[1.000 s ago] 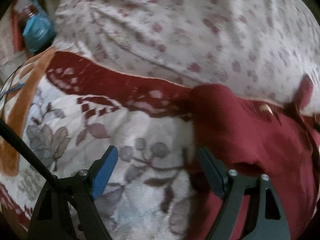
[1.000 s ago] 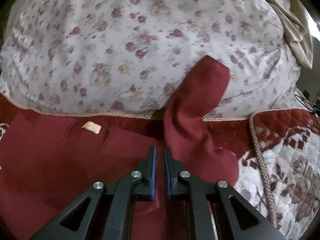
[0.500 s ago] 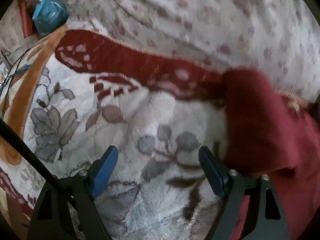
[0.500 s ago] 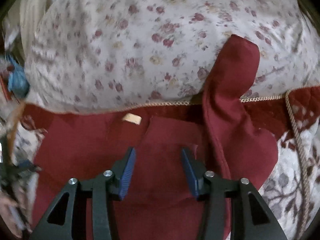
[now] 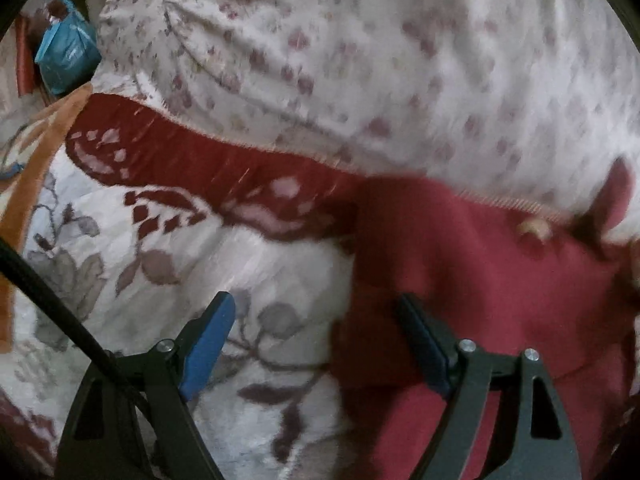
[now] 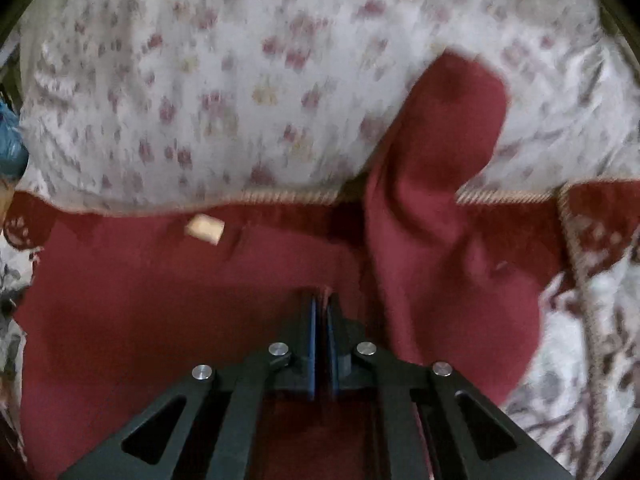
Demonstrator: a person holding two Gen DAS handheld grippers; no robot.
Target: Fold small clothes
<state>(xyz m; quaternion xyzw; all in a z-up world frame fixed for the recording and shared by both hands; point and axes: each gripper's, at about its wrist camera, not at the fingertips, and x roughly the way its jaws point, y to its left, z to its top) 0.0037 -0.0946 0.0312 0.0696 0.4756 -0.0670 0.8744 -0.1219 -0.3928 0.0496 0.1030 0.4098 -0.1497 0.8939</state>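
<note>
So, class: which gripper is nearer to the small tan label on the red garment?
Right. The right gripper, shut, sits over the red garment just below and right of the tan label. The left gripper, open, straddles the garment's left edge, further from the label.

Items I cannot read from here:
- Red garment (image 6: 160,320): lower part cut off by the frame edge and covered by the right gripper (image 6: 321,300); whether cloth sits between the closed jaws, I cannot tell.
- Tan label (image 6: 205,229): blurred, wording illegible.
- Blue packet (image 5: 66,56): small, partly cropped, unidentifiable.
- Floral pillow (image 5: 380,60): print smeared.
</note>
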